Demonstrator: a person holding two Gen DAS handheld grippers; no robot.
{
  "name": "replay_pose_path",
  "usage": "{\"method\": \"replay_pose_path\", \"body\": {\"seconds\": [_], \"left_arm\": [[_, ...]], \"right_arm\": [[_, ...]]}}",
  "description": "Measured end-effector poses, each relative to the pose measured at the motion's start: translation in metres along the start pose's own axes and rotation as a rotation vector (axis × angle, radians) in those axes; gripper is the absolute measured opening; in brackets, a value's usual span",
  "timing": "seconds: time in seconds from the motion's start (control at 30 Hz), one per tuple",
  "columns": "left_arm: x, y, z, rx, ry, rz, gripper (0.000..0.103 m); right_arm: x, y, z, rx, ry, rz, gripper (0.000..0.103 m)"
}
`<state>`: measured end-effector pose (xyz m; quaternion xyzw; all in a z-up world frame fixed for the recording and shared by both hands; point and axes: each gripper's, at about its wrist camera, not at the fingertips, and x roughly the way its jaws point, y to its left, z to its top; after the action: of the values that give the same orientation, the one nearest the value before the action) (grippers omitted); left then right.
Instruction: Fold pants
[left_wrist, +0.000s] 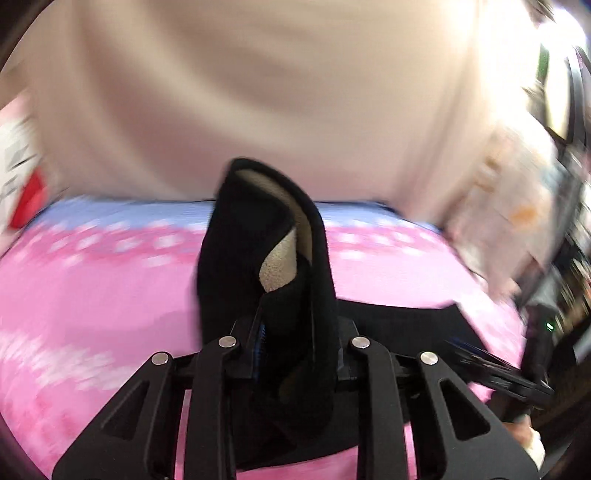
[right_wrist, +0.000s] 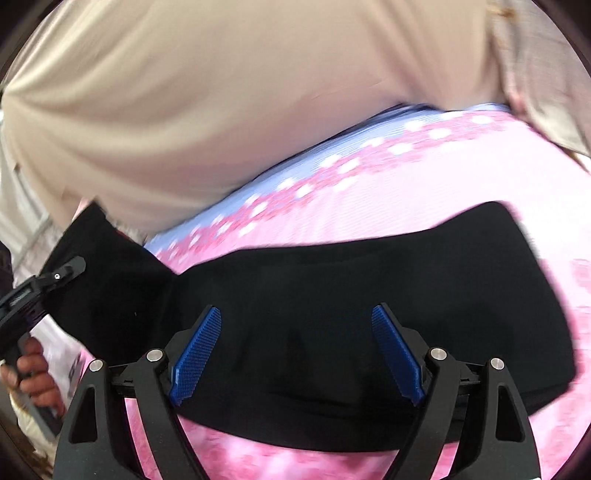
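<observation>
Black pants (right_wrist: 332, 280) with a beige fleece lining lie across a pink flowered cover (right_wrist: 443, 177). In the left wrist view my left gripper (left_wrist: 295, 332) is shut on an end of the pants (left_wrist: 258, 236) and holds it up, so the lining (left_wrist: 280, 266) shows. In the right wrist view my right gripper (right_wrist: 299, 350) is open, its blue pads (right_wrist: 199, 354) spread just above the flat black cloth, holding nothing. The left gripper also shows at the left edge of the right wrist view (right_wrist: 40, 291), with the pants hanging from it.
The person's beige shirt (right_wrist: 184, 110) fills the far side in both views, close to the cover's edge. A white and red box (left_wrist: 18, 173) is at the far left. The right gripper (left_wrist: 495, 373) shows at the right of the left wrist view, near dark clutter.
</observation>
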<state>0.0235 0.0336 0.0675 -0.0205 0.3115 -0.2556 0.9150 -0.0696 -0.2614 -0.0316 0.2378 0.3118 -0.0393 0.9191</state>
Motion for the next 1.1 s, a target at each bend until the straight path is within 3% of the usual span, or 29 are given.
{"method": "replay_pose_path", "body": {"seconds": [0.07, 0.13, 0.2, 0.27, 0.33, 0.37, 0.4, 0.5, 0.57, 0.63, 0.77, 0.83, 0.93, 0.97, 1.0, 1.03, 1.1], "left_arm": [[0.034, -0.052, -0.003, 0.066, 0.056, -0.072, 0.025], [0.074, -0.084, -0.013, 0.104, 0.134, -0.101, 0.032], [0.115, -0.116, -0.036, 0.147, 0.25, -0.079, 0.062], [0.136, -0.133, -0.058, 0.176, 0.332, -0.045, 0.069], [0.131, -0.14, -0.066, 0.201, 0.331, -0.05, 0.078], [0.118, -0.137, -0.067, 0.212, 0.292, -0.032, 0.092], [0.106, -0.131, -0.066, 0.217, 0.256, -0.018, 0.095], [0.056, -0.105, -0.056, 0.207, 0.133, 0.041, 0.098], [0.033, -0.067, -0.045, 0.13, 0.094, 0.106, 0.098], [0.024, -0.035, -0.041, 0.055, 0.089, 0.185, 0.098], [0.024, 0.028, -0.044, -0.06, 0.117, 0.376, 0.098], [0.024, 0.046, -0.05, -0.093, 0.136, 0.408, 0.098], [0.025, 0.057, -0.056, -0.101, 0.145, 0.412, 0.098], [0.026, 0.058, -0.058, -0.097, 0.148, 0.411, 0.098], [0.031, 0.059, -0.059, -0.092, 0.155, 0.404, 0.098], [0.036, 0.059, -0.061, -0.091, 0.162, 0.395, 0.098], [0.041, 0.054, -0.062, -0.086, 0.179, 0.37, 0.098]], "right_arm": [[-0.018, -0.019, 0.003, 0.015, -0.043, -0.037, 0.082], [-0.032, -0.034, 0.004, 0.027, -0.067, -0.084, 0.084], [-0.044, -0.051, 0.002, 0.044, -0.073, -0.134, 0.085], [-0.051, -0.065, -0.003, 0.056, -0.062, -0.161, 0.085], [-0.056, -0.076, -0.008, 0.069, -0.042, -0.177, 0.085], [-0.059, -0.08, -0.009, 0.077, -0.039, -0.176, 0.085], [-0.06, -0.083, -0.01, 0.081, -0.037, -0.171, 0.085], [-0.055, -0.078, -0.006, 0.076, -0.031, -0.122, 0.085], [-0.045, -0.067, -0.004, 0.073, -0.015, -0.058, 0.085], [-0.02, -0.056, 0.0, 0.071, 0.05, 0.037, 0.086], [0.038, -0.035, -0.002, 0.06, 0.201, 0.109, 0.087], [0.047, -0.021, -0.004, 0.038, 0.201, 0.064, 0.087], [0.052, -0.006, -0.01, 0.031, 0.227, 0.175, 0.086], [0.056, 0.001, -0.015, 0.02, 0.244, 0.171, 0.085], [0.059, 0.008, -0.018, -0.006, 0.25, 0.16, 0.067], [0.062, 0.014, -0.023, -0.034, 0.245, 0.126, 0.039], [0.065, 0.019, -0.026, -0.033, 0.255, 0.128, 0.017]]}}
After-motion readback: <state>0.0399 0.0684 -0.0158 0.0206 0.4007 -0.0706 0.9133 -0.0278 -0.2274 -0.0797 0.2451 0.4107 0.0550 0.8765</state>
